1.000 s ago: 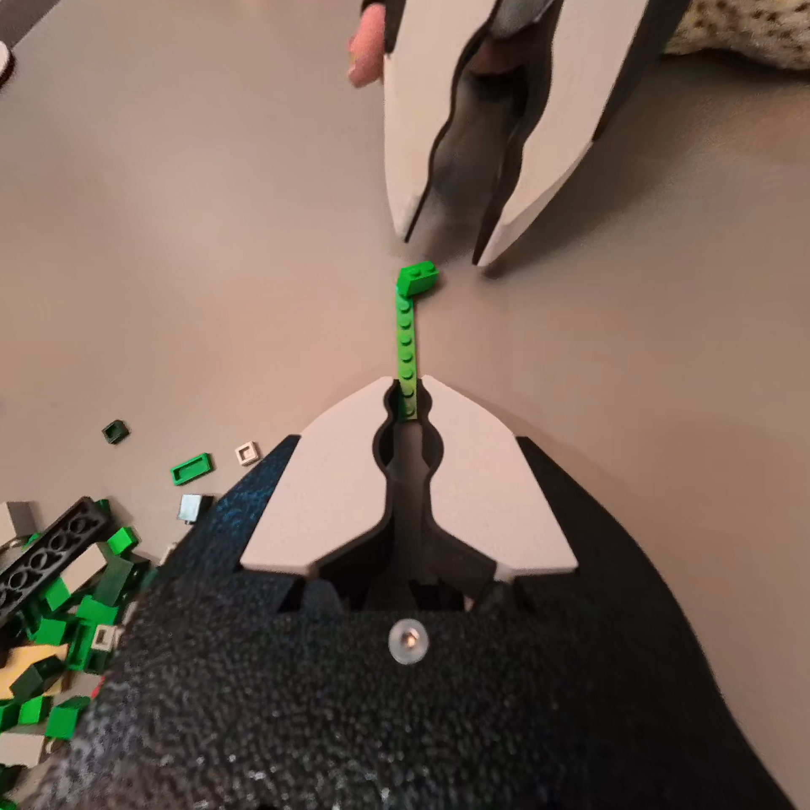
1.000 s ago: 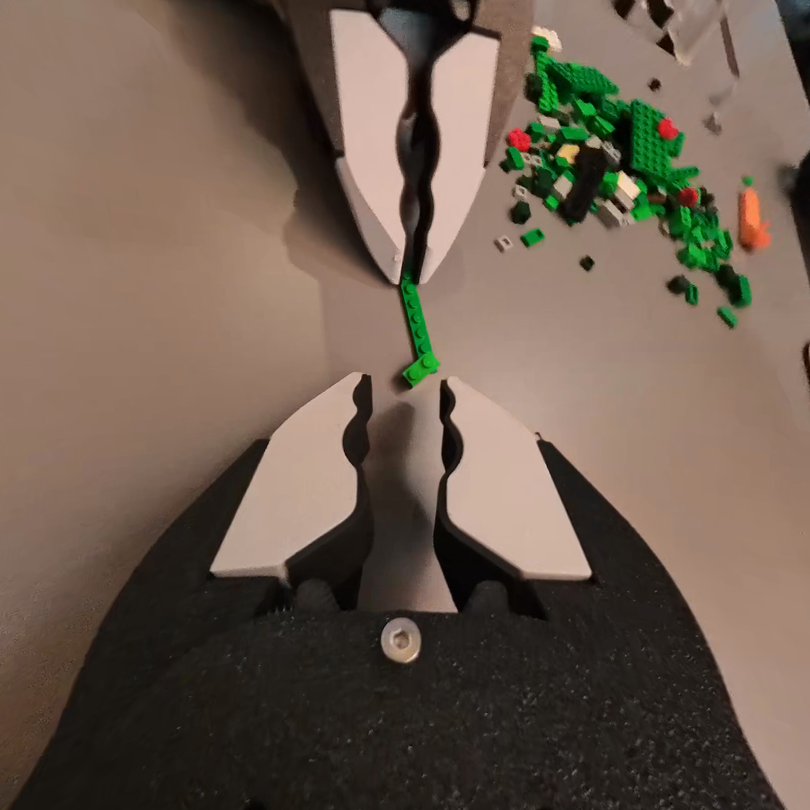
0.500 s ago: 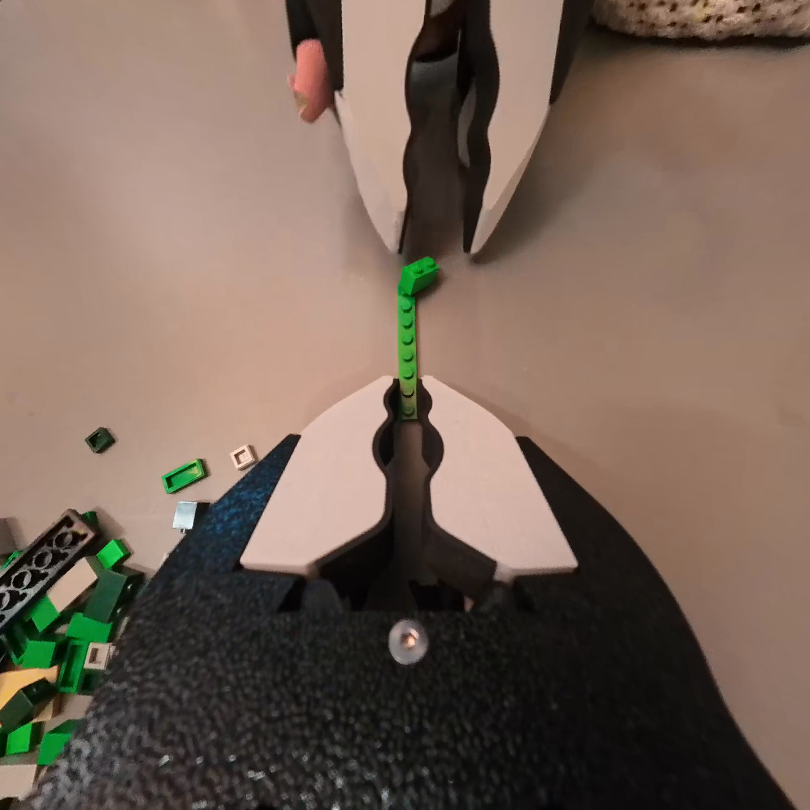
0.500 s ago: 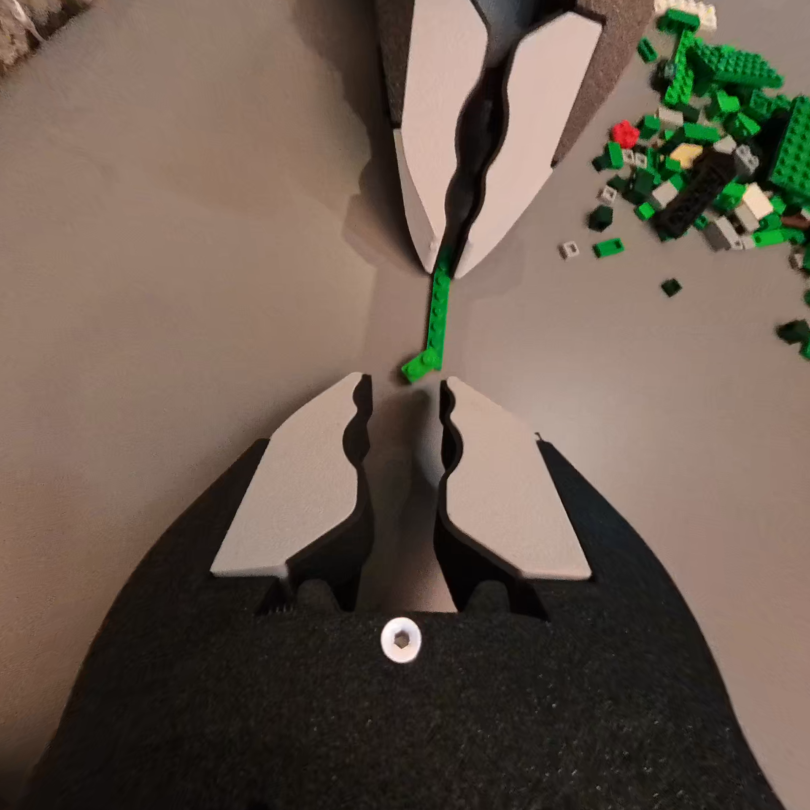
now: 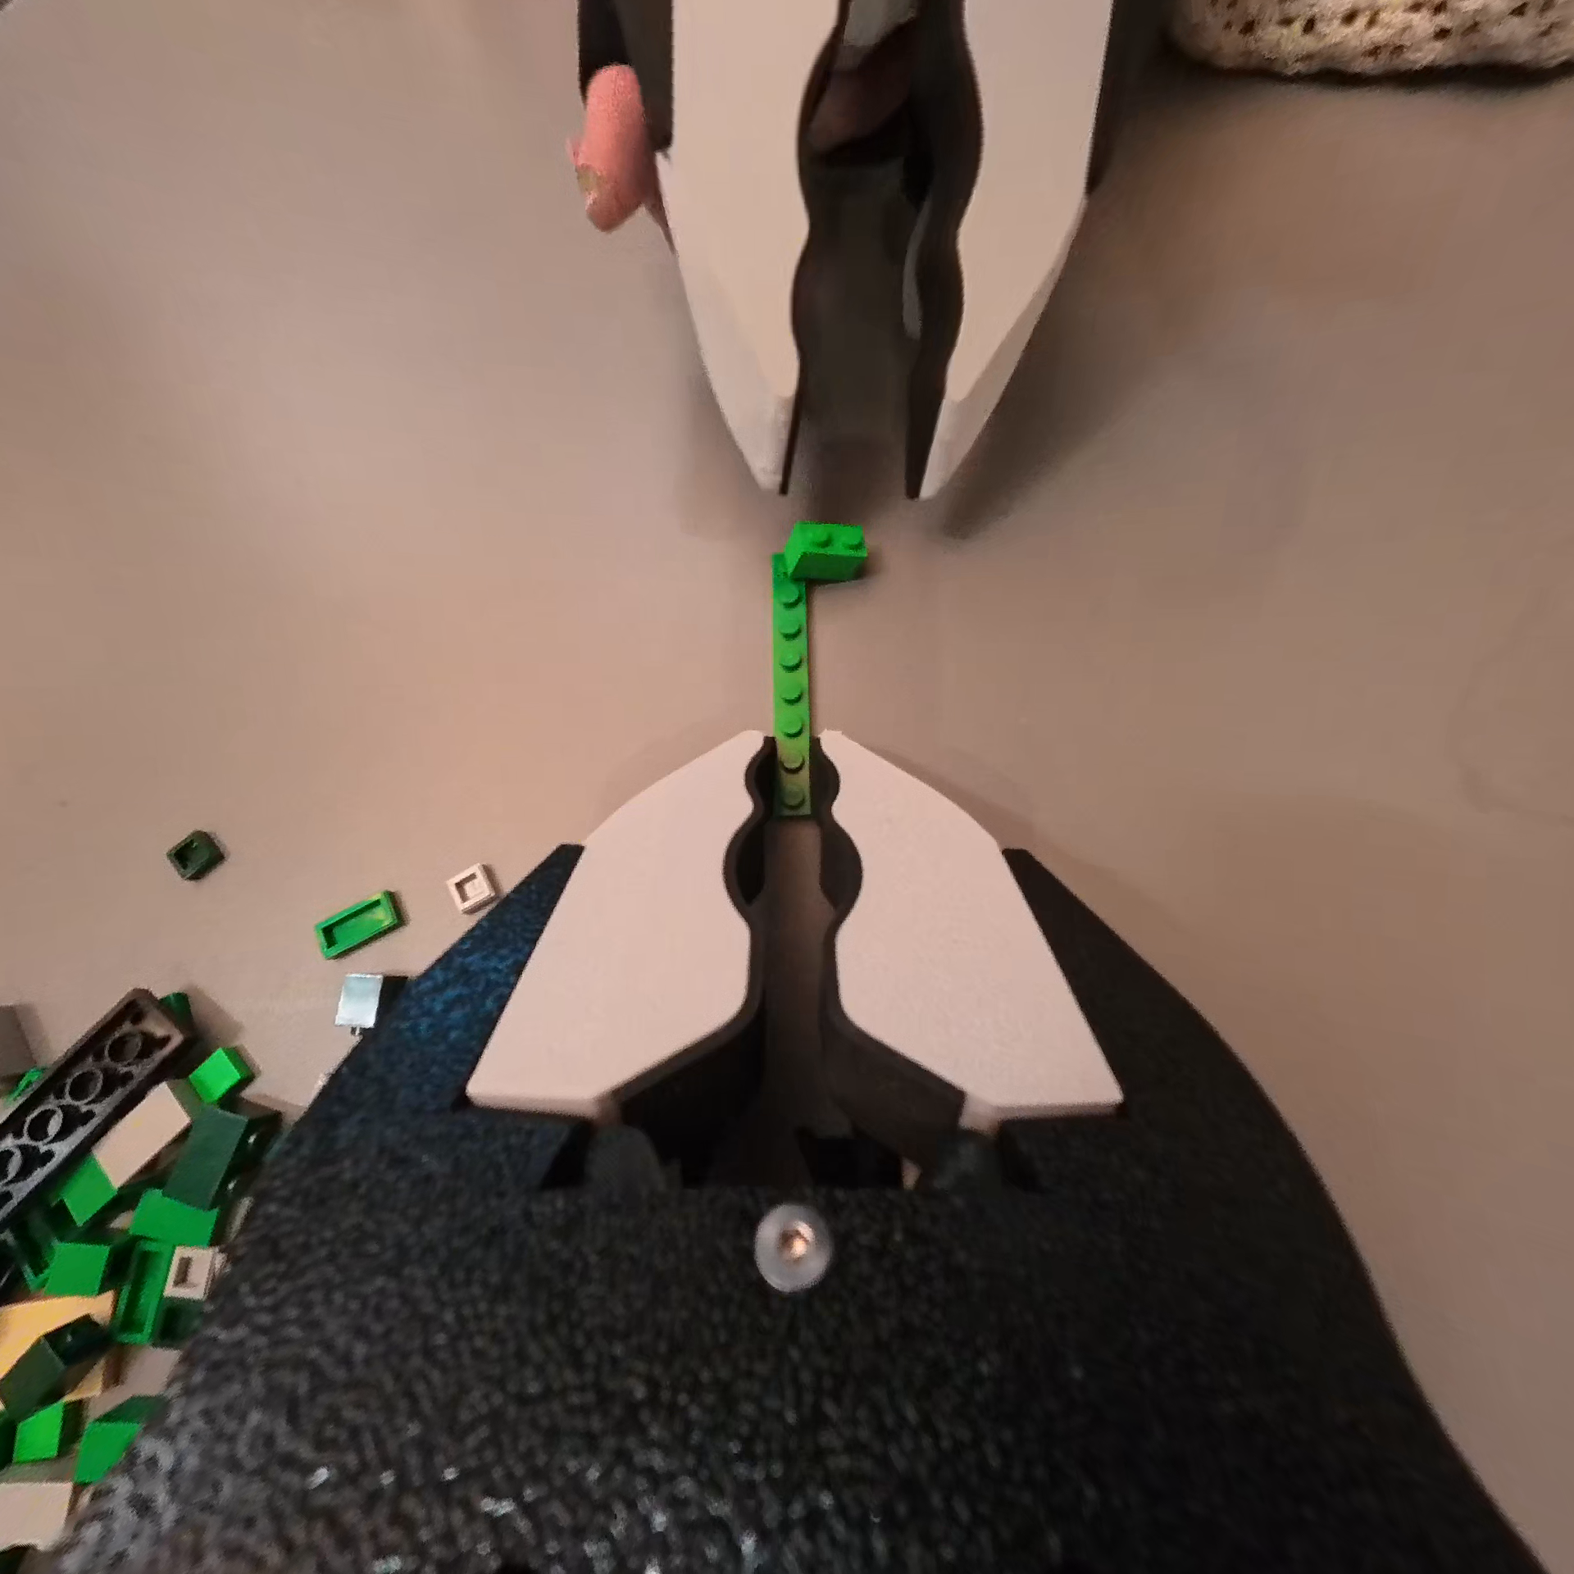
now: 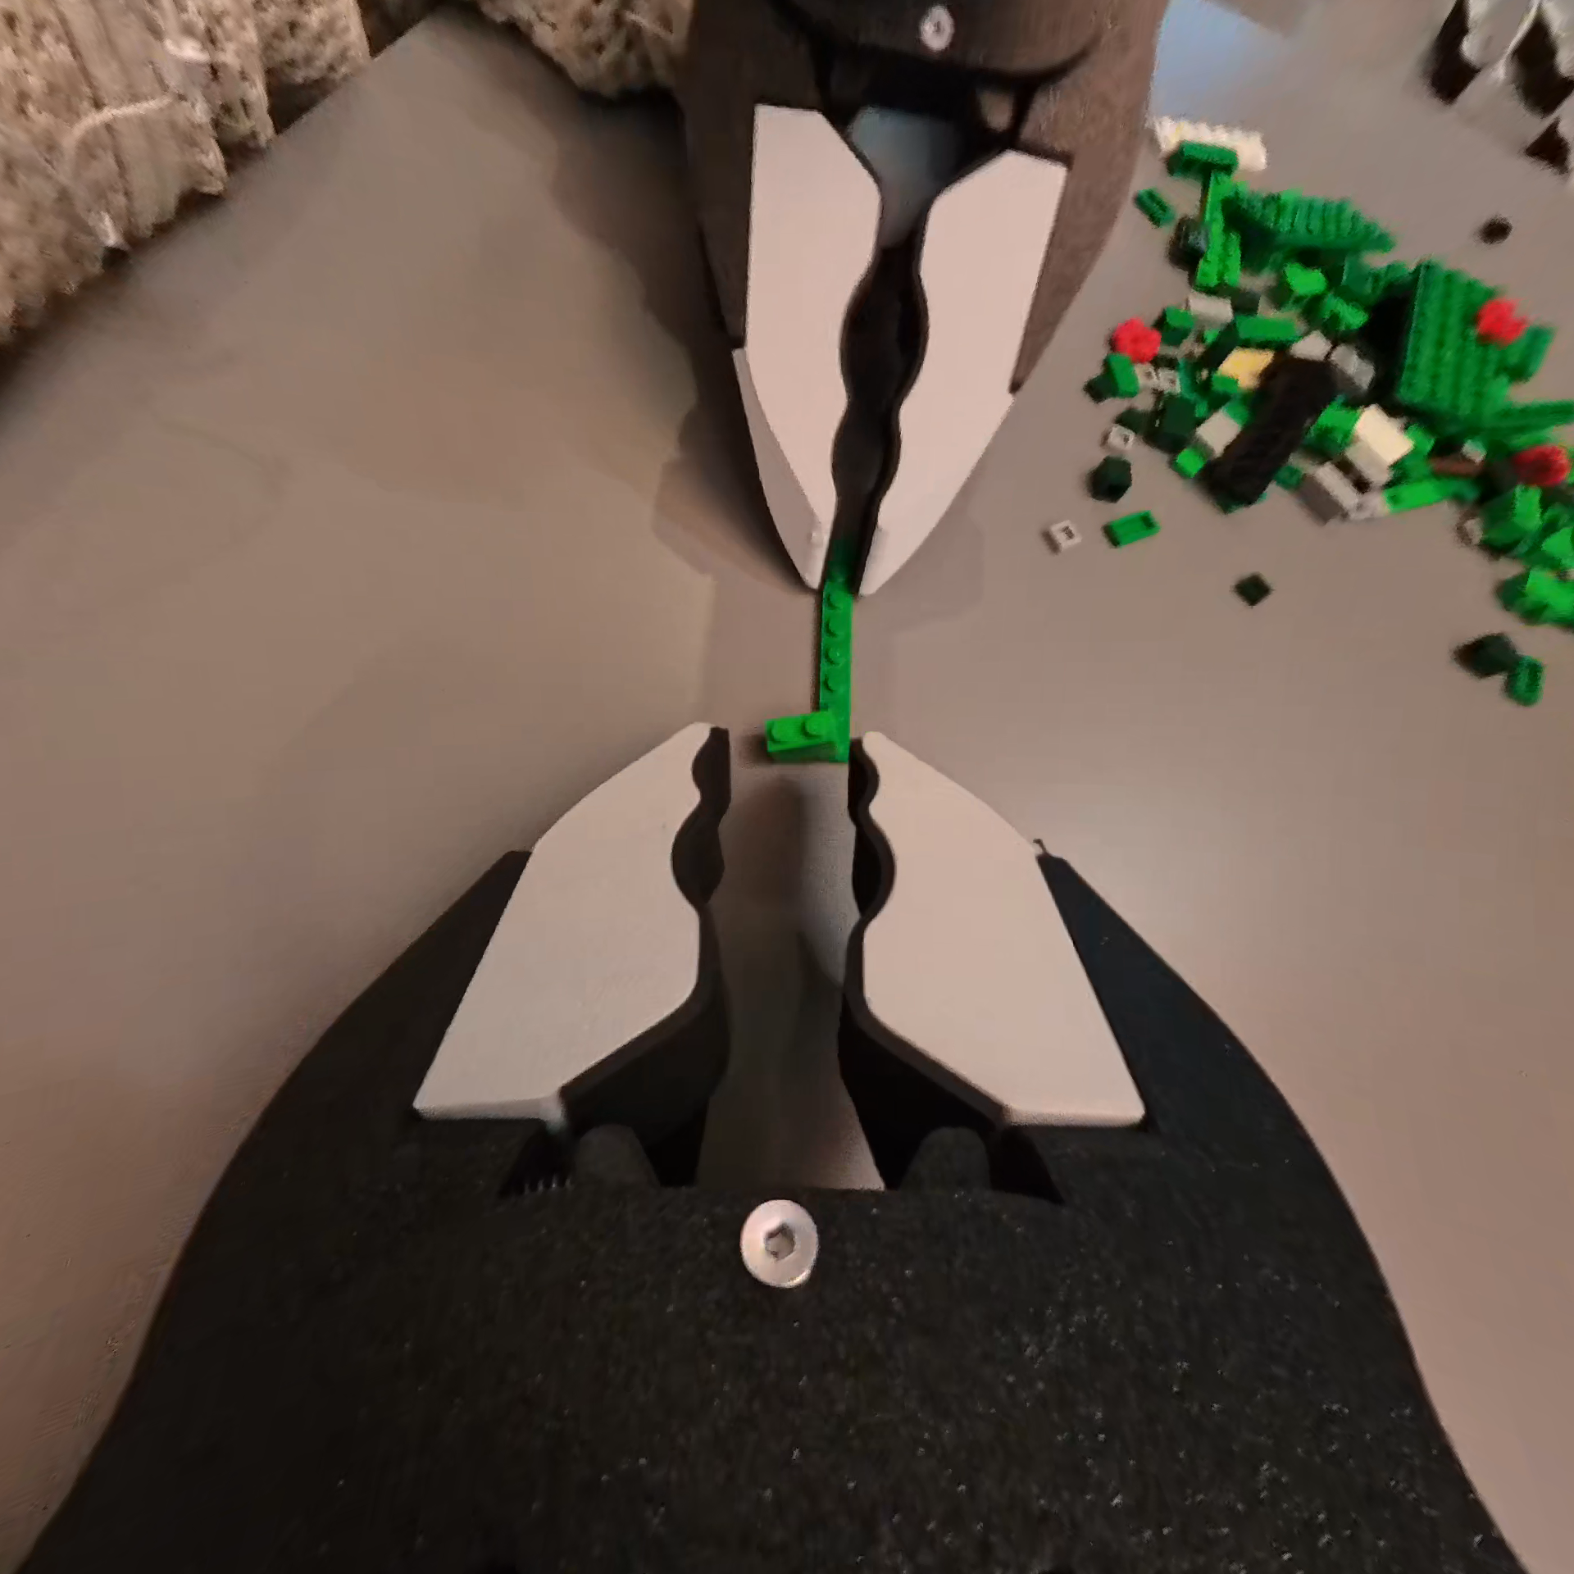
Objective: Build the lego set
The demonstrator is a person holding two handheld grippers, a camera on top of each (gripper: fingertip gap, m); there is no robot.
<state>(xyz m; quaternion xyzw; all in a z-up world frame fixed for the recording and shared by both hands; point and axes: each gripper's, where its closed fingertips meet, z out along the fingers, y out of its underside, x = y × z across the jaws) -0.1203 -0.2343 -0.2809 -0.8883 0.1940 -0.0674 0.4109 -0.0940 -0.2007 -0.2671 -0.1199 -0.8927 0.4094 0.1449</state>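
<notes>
My left gripper (image 5: pixel 794 739) is shut on the near end of a long, thin green plate (image 5: pixel 792 664) held just above the grey table. A small green brick (image 5: pixel 828 549) sits across the plate's far end. My right gripper (image 6: pixel 792 739) is open and faces the left one, its fingertips just short of the small brick (image 6: pixel 805 734). In the right wrist view the plate (image 6: pixel 835 647) runs from the brick up into the shut left gripper (image 6: pixel 839 579). In the left wrist view the right gripper (image 5: pixel 847 490) stands open just beyond the brick.
A pile of loose green, grey, black and red bricks (image 6: pixel 1329 400) lies right of the plate, also low left in the left wrist view (image 5: pixel 102 1192). A few single pieces (image 5: pixel 358 920) lie nearer. A knitted fabric (image 6: pixel 128 145) edges the table. A person's finger (image 5: pixel 609 162) shows on the right gripper. Across from one pair of fingers to the other is roughly 5 cm.
The right gripper has swung round and lined up straight opposite the left one, closing in on the small brick. The left gripper still holds the plate. The brick now sits square across the plate's end.
</notes>
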